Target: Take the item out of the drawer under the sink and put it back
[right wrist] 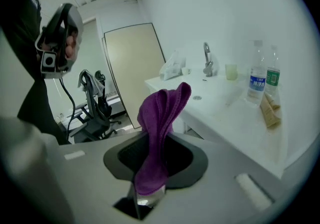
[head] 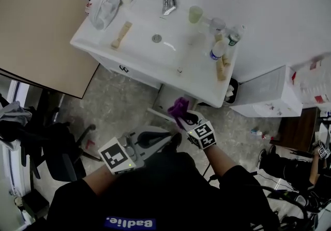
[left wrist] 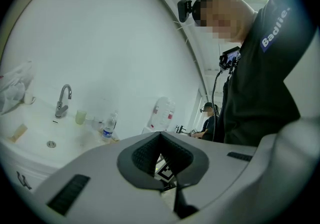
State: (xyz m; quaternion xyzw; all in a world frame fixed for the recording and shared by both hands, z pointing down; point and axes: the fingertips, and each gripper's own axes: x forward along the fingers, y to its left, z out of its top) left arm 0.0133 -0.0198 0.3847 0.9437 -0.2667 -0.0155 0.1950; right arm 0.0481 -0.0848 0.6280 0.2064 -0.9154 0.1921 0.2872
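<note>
The sink counter stands at twelve o'clock from the person, its front edge over open speckled floor; a black chair crowds nine o'clock, a white box two o'clock; the drawer under the counter is hard to make out; the right gripper is clamped on a purple cloth, held in the air near the counter's edge, soft and folded, poking up past the jaws; the left gripper is pinched closed, empty.
</note>
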